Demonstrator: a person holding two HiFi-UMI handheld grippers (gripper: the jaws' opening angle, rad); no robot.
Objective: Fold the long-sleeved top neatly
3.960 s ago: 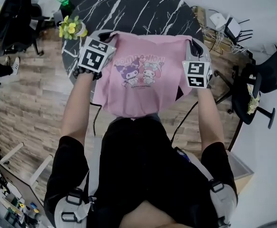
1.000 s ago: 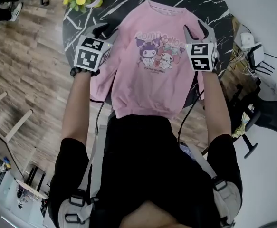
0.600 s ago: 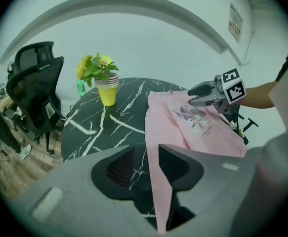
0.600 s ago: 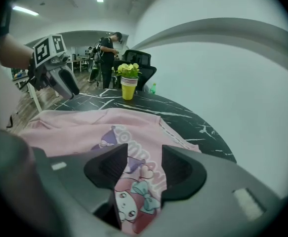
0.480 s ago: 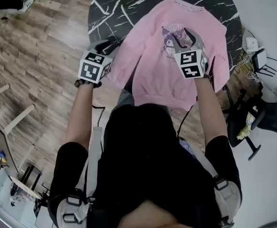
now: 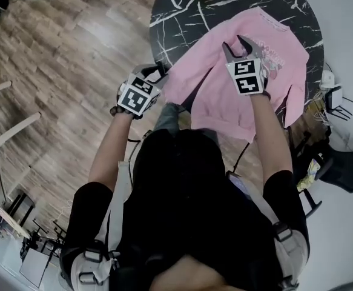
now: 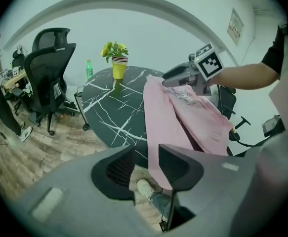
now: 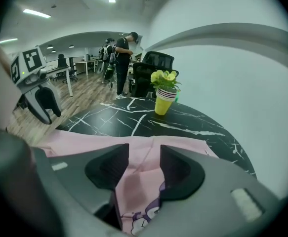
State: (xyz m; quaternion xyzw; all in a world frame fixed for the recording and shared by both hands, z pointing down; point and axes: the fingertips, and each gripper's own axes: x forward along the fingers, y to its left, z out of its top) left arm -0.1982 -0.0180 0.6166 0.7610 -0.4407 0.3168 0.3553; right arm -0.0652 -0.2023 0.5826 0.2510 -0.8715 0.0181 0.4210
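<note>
The pink long-sleeved top (image 6: pixel 282 71) lies face up on the round black marble table (image 6: pixel 182 23). Its collar points to the far side and its ribbed hem (image 6: pixel 234 126) hangs over the near edge. One sleeve (image 6: pixel 185 77) trails to the left, towards the table's rim.

The right gripper (image 8: pixel 144 151) hovers low over the chest of the top. Its jaws are parted and have just been narrowing, with a raised crease of pink cloth between them that the pads do not yet press. The left gripper (image 7: pixel 145 153) hangs off the table's left near side, also with its jaws apart. Floor shows through the gap. The sleeve's edge runs just beside one jaw, and from this angle it is probably not pinched, though that is hard to judge.

The garment looks like light, limp jersey. It will likely sag and bunch wherever it is unsupported, and drag rather than slide cleanly on the polished stone. The cuffs, hem and shoulder seams are thicker and should hold their shape better, so they seem the best places to pinch. A sleeve wants one grip at the cuff and one near the shoulder. A single layer nipped mid-panel would likely just pull up into a peak.
</note>
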